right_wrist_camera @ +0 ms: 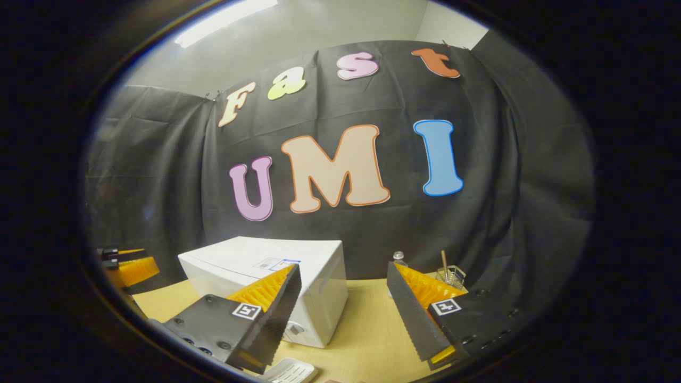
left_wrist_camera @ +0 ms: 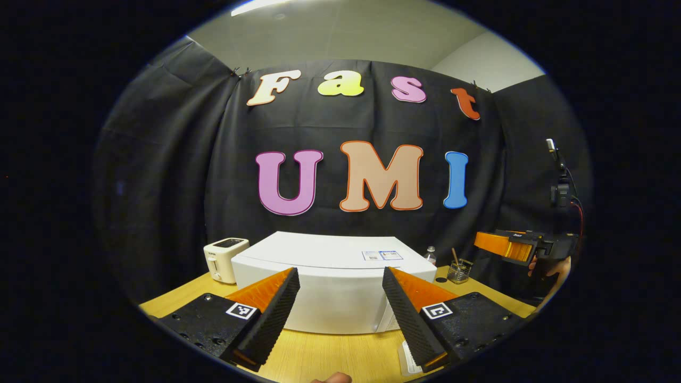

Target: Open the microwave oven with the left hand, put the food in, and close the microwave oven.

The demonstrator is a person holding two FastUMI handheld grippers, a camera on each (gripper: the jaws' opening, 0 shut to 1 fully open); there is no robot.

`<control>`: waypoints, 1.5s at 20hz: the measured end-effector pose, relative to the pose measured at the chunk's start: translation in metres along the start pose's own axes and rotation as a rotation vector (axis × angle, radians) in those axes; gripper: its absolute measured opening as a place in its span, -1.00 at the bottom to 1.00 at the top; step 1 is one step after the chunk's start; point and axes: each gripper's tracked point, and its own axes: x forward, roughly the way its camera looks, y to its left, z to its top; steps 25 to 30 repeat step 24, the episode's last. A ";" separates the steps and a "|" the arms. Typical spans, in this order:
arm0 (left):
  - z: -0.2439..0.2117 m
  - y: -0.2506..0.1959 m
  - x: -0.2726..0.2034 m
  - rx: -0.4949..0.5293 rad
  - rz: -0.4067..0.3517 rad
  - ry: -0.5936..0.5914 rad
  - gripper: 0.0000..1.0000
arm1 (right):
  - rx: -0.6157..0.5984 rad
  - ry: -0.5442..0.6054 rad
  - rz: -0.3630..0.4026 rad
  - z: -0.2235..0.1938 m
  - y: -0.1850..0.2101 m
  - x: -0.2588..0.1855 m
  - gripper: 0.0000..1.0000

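We hold the left gripper (left_wrist_camera: pixel 340 311) and right gripper (right_wrist_camera: pixel 343 308) released, both gaping. The white microwave oven (left_wrist_camera: pixel 332 266) sits closed on the wooden table (left_wrist_camera: pixel 330 356).

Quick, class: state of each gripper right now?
Left gripper: open, holding nothing, facing the microwave.
Right gripper: open, holding nothing.

Each hand-held gripper (left_wrist_camera: pixel 340 298) has black, screw-studded mounts bearing square black-and-white markers, ribbed wedge-shaped fingers (left_wrist_camera: pixel 271 314) and a serrated inner face.
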 end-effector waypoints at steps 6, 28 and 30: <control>0.015 -0.001 0.000 0.051 0.011 -0.021 0.92 | -0.001 -0.014 0.007 0.005 0.001 -0.008 0.82; 0.026 0.042 0.001 0.066 0.209 -0.076 0.91 | -0.003 -0.024 0.003 0.009 0.001 -0.011 0.82; 0.026 0.042 0.001 0.066 0.209 -0.076 0.91 | -0.003 -0.024 0.003 0.009 0.001 -0.011 0.82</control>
